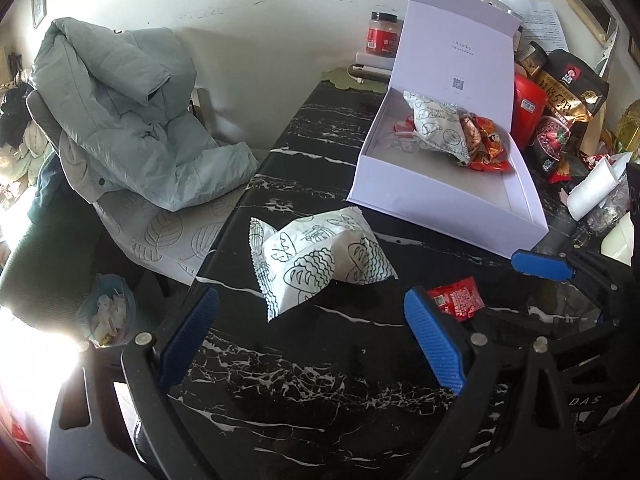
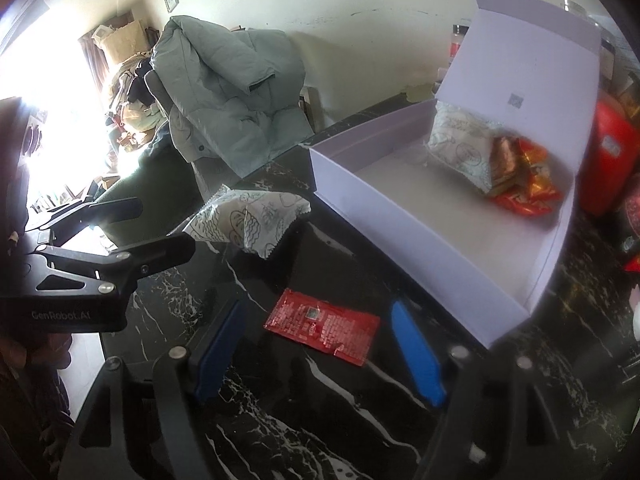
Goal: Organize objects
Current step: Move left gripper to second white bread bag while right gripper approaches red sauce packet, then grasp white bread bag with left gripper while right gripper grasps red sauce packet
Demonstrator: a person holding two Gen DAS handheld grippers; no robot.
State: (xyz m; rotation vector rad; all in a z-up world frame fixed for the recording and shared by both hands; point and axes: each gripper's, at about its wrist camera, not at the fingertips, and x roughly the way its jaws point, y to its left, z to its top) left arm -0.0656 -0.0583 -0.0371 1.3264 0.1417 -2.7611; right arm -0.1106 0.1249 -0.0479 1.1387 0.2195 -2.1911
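Note:
Two white printed snack packets (image 1: 316,258) lie overlapped on the black marble table (image 1: 304,384), just ahead of my open, empty left gripper (image 1: 312,316). They also show in the right wrist view (image 2: 252,214). A small red sachet (image 2: 323,326) lies flat between the fingers of my open, empty right gripper (image 2: 320,330); it also shows in the left wrist view (image 1: 456,296). An open white box (image 1: 516,200) holds a white packet (image 1: 438,128) and orange-red snacks (image 1: 486,144). It also shows in the right wrist view (image 2: 404,208).
A chair with a grey-green padded jacket (image 1: 128,112) stands left of the table. Snack bags (image 1: 560,108), a red container (image 1: 528,104) and a jar (image 1: 382,34) crowd the far right. A bag of rubbish (image 1: 106,310) sits on the floor by the table's edge.

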